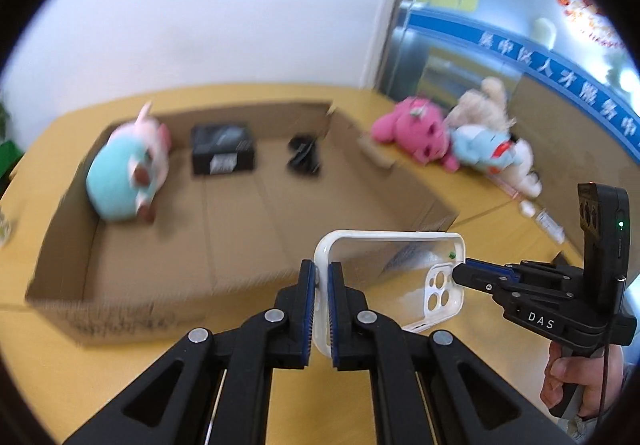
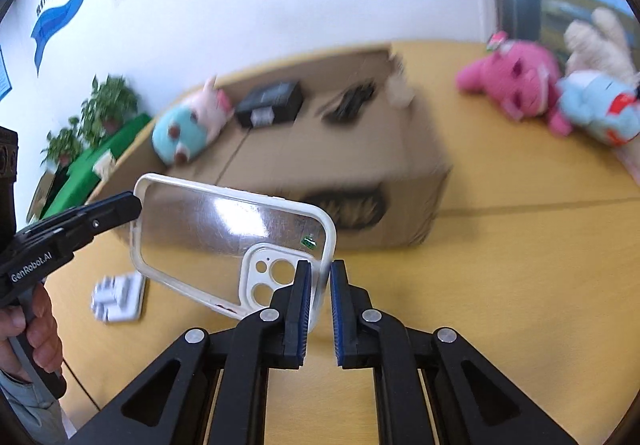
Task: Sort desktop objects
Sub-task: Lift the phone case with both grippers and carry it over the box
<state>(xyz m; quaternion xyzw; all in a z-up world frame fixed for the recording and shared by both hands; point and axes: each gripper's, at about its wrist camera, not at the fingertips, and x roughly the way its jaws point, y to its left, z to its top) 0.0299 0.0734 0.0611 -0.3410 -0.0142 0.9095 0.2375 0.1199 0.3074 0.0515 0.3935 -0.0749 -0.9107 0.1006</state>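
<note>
A clear phone case (image 1: 390,277) with a white rim is held in the air above the yellow table, in front of the cardboard box (image 1: 248,277). My left gripper (image 1: 322,277) is shut on its left end. My right gripper (image 2: 320,277) is shut on the camera-cutout end of the phone case (image 2: 232,233). The right gripper shows in the left wrist view (image 1: 460,272), the left gripper in the right wrist view (image 2: 134,205). The box holds a teal-and-pink plush (image 1: 126,173), a black box (image 1: 222,151) and a black object (image 1: 304,153).
Pink (image 1: 416,129), blue (image 1: 484,149) and beige (image 1: 486,105) plush toys lie on the table (image 1: 460,197) right of the box. A white object (image 2: 118,295) lies on the table at left. Potted plants (image 2: 92,113) stand by the wall.
</note>
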